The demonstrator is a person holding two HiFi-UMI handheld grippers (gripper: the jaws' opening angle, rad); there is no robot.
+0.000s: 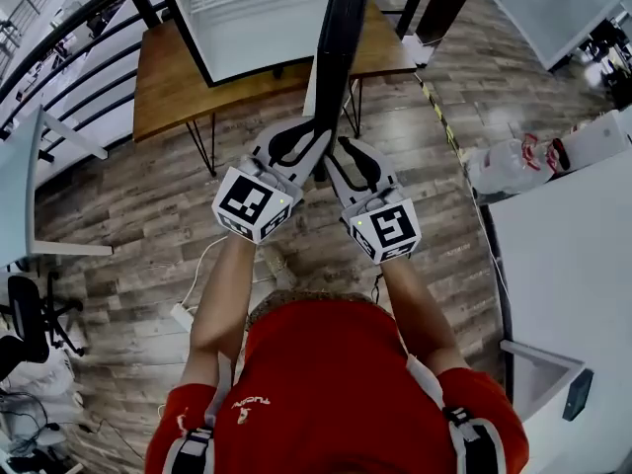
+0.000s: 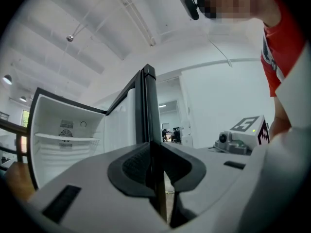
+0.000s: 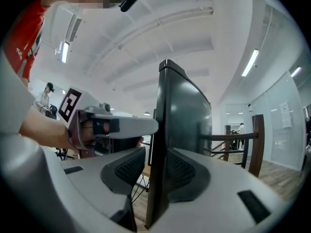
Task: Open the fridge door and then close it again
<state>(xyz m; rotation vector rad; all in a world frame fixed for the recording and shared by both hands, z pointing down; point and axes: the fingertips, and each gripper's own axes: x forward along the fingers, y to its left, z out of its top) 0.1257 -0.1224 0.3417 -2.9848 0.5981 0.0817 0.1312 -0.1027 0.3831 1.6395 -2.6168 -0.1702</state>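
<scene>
With the tall dark fridge door (image 1: 341, 47) standing open, the left claw (image 1: 299, 149) pinched its free edge and the right claw (image 1: 353, 161) straddled it loosely; closing remained.

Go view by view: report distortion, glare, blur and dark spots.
Head view: fisheye bows the floor planks; the fridge interior washes out white. Left gripper view: black corners, the fridge door a dark backlit edge. Right gripper view: the door's dark face shows a dull sheen; ceiling lights streak bright.
</scene>
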